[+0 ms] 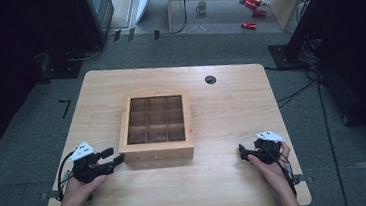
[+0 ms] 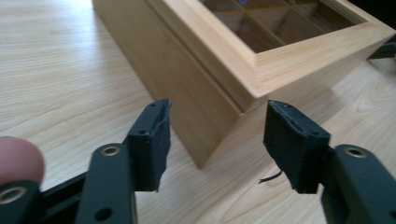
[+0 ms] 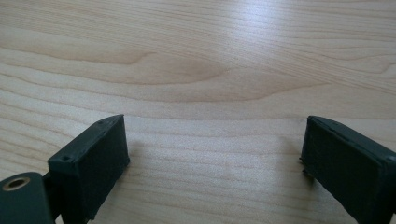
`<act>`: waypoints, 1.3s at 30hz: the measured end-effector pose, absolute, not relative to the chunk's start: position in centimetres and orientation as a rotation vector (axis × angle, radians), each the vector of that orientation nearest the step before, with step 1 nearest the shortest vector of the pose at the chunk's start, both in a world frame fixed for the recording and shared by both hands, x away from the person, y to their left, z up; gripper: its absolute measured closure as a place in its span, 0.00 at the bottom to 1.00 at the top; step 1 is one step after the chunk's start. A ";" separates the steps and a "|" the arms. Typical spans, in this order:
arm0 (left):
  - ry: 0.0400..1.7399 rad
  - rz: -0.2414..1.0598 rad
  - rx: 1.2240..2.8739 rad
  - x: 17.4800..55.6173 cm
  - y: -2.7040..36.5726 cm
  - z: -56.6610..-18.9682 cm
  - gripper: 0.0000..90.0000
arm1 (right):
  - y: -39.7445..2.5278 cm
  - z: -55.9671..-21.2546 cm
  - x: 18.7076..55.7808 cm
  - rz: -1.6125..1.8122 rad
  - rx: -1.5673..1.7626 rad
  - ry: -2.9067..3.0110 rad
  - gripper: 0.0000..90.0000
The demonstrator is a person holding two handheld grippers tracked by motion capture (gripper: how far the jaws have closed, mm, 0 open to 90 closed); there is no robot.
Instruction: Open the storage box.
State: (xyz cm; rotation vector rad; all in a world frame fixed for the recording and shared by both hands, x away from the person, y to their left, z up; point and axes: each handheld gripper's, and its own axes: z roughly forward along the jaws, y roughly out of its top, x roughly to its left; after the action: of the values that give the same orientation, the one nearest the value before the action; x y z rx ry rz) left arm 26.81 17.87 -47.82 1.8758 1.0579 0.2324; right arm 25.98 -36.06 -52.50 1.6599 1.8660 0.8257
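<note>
A shallow wooden box (image 1: 156, 127) with a glass-windowed lid over a grid of compartments sits in the middle of the table (image 1: 227, 174); the lid is down. My left gripper (image 1: 114, 157) rests on the table at the box's near left corner, open, its jaws aimed at that corner. In the left gripper view the box corner (image 2: 205, 116) stands just beyond the left gripper (image 2: 217, 137) with nothing between the pads. My right gripper (image 1: 242, 153) lies near the table's right front, open. In the right gripper view the right gripper (image 3: 212, 163) has only bare wood between its jaws.
A round cable hole (image 1: 210, 79) is in the table's far side. On the floor beyond lie a mug (image 1: 201, 7) and red cans (image 1: 253, 11). Dark stands flank the table at left and right.
</note>
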 end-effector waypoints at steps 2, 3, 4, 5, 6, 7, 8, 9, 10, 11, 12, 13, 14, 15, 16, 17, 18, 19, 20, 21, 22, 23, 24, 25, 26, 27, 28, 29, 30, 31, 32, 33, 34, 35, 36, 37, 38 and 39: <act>1.051 0.224 1.874 26.8 17.7 -47.8 0.54 | -36.0 -52.5 26.0 0.824 1.661 1.865 0.08; 1.049 0.226 1.881 26.8 17.6 -47.9 0.54 | -36.0 -52.5 26.0 0.824 1.661 1.863 0.08; 1.047 0.228 1.889 26.8 17.4 -47.9 0.55 | -36.0 -52.5 26.0 0.823 1.659 1.862 0.08; 1.044 0.234 1.898 26.7 17.2 -48.0 0.57 | -35.9 -52.5 26.0 0.822 1.659 1.859 0.08; 1.043 0.243 1.906 26.7 17.1 -48.0 0.58 | -35.9 -52.5 26.0 0.817 1.657 1.855 0.08; 1.043 0.243 1.906 26.7 17.1 -48.0 0.58 | -35.9 -52.5 26.0 0.817 1.657 1.855 0.08; 1.037 0.243 1.908 26.6 16.8 -48.1 0.59 | -35.7 -52.5 25.9 0.809 1.651 1.850 0.09; 1.039 0.244 1.903 26.6 16.7 -48.1 0.61 | -35.6 -52.4 25.9 0.806 1.647 1.848 0.09; 1.043 0.244 1.898 26.7 16.6 -48.1 0.61 | -35.5 -52.5 25.9 0.804 1.645 1.845 0.09; 1.043 0.244 1.898 26.7 16.6 -48.1 0.60 | -35.5 -52.5 25.9 0.804 1.645 1.845 0.09; 1.040 0.243 1.889 26.7 16.6 -48.2 0.59 | -35.3 -52.4 25.9 0.800 1.642 1.843 0.09; 1.039 0.240 1.890 26.8 16.6 -48.2 0.59 | -35.2 -52.4 25.9 0.796 1.639 1.844 0.09; 1.035 0.243 1.894 26.8 16.5 -48.2 0.58 | -35.2 -52.4 25.9 0.794 1.638 1.844 0.09; 1.031 0.251 1.897 26.8 16.5 -48.2 0.58 | -35.1 -52.4 25.9 0.790 1.636 1.846 0.09; 1.036 0.258 1.895 26.7 16.4 -48.2 0.58 | -35.2 -52.3 25.9 0.789 1.637 1.847 0.09; 1.036 0.258 1.895 26.7 16.4 -48.2 0.58 | -35.2 -52.3 25.9 0.789 1.637 1.847 0.09; 1.044 0.282 1.889 26.4 16.3 -48.2 0.58 | -35.2 -52.3 25.9 0.791 1.650 1.843 0.09; 1.048 0.289 1.886 26.3 16.2 -48.2 0.59 | -35.2 -52.3 25.9 0.789 1.651 1.842 0.10; 1.052 0.293 1.882 26.2 16.2 -48.2 0.60 | -35.2 -52.2 25.9 0.789 1.656 1.839 0.10; 1.055 0.295 1.878 26.2 16.2 -48.2 0.61 | -35.1 -52.1 25.9 0.798 1.662 1.835 0.10; 1.056 0.295 1.876 26.2 16.2 -48.2 0.61 | -35.1 -52.0 25.9 0.813 1.663 1.827 0.10; 1.060 0.294 1.877 26.1 16.2 -48.2 0.61 | -34.9 -51.7 25.8 0.825 1.661 1.822 0.10; 1.066 0.299 1.877 26.1 16.1 -48.1 0.61 | -34.6 -51.4 25.8 0.837 1.654 1.819 0.10; 1.069 0.306 1.879 26.0 16.0 -48.1 0.61 | -34.4 -51.1 25.7 0.852 1.635 1.816 0.10; 1.072 0.316 1.880 26.0 15.9 -48.1 0.61 | -34.0 -50.8 25.6 0.870 1.620 1.817 0.10; 1.076 0.321 1.885 25.9 15.9 -48.0 0.61 | -33.6 -50.6 25.5 0.887 1.603 1.821 0.10; 1.078 0.326 1.886 25.9 15.8 -48.0 0.61 | -33.2 -50.3 25.3 0.905 1.591 1.826 0.10; 1.080 0.329 1.886 25.9 15.8 -47.9 0.61 | -32.7 -50.1 25.2 0.924 1.569 1.834 0.10; 1.083 0.331 1.885 25.8 15.7 -47.9 0.61 | -32.2 -49.9 25.0 0.944 1.553 1.846 0.10; 1.083 0.331 1.885 25.8 15.7 -47.9 0.62 | -31.7 -49.7 24.9 0.962 1.534 1.858 0.10; 1.082 0.344 1.888 25.8 15.7 -47.8 0.62 | -31.2 -49.5 24.7 0.981 1.519 1.867 0.10; 1.081 0.349 1.888 25.8 15.6 -47.8 0.62 | -30.7 -49.3 24.6 0.998 1.508 1.877 0.10; 1.079 0.351 1.891 25.8 15.6 -47.8 0.62 | -30.2 -49.1 24.5 1.017 1.499 1.887 0.10; 1.079 0.351 1.891 25.8 15.6 -47.8 0.62 | -30.2 -49.1 24.5 1.017 1.499 1.887 0.10; 1.078 0.351 1.890 25.8 15.6 -47.8 0.62 | -29.8 -49.0 24.5 1.033 1.490 1.895 0.10; 1.076 0.353 1.889 25.8 15.6 -47.8 0.62 | -28.9 -48.7 24.3 1.063 1.472 1.911 0.10; 1.070 0.362 1.896 25.8 15.6 -47.7 0.62 | -28.5 -48.5 24.2 1.077 1.463 1.917 0.10; 1.069 0.368 1.897 25.7 15.6 -47.6 0.62 | -28.1 -48.4 24.1 1.089 1.457 1.922 0.10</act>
State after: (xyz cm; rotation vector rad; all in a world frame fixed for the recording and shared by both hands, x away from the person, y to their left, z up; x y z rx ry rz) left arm 25.74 15.56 -47.62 1.8966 1.0688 0.3683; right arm 24.12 -28.12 -48.42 1.4567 1.9219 1.0892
